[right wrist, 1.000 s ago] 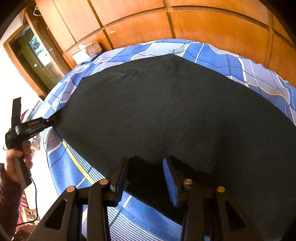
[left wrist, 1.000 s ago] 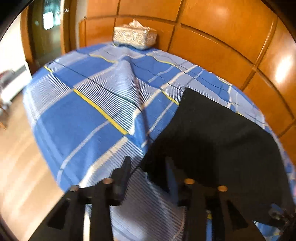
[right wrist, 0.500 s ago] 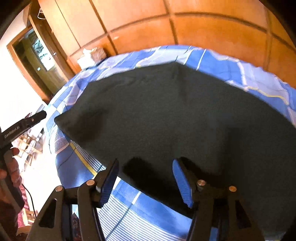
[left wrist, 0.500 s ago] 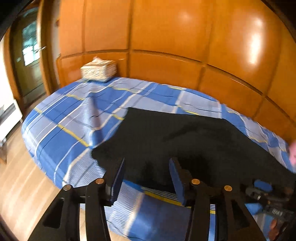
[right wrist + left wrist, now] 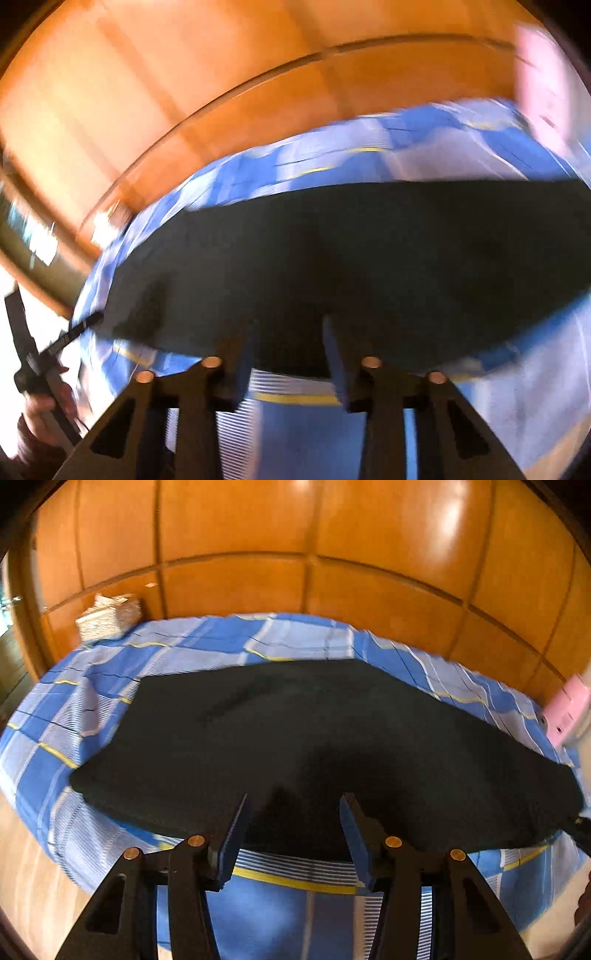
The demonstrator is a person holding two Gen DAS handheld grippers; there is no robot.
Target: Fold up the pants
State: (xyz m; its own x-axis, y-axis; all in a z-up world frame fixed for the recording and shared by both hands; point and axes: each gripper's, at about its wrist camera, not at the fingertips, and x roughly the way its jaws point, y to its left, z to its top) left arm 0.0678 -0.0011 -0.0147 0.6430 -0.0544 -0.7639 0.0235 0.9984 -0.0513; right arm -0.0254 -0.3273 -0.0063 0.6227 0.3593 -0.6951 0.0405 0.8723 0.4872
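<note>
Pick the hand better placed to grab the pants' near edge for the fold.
Left, likely: left gripper jaws stand open, lined up on the near edge of the pants. Right gripper is blurred, jaws closing, no cloth clearly between them.

Bedroom: checked bedspread [image 5: 280, 638], wooden panelling [image 5: 388, 535].

The bed [image 5: 295, 904] lies open along its near edge. A wood wall [image 5: 369, 590] closes the far side, with a tissue box [image 5: 109, 614] at its far-left corner and a pink object [image 5: 567, 710] at right.
</note>
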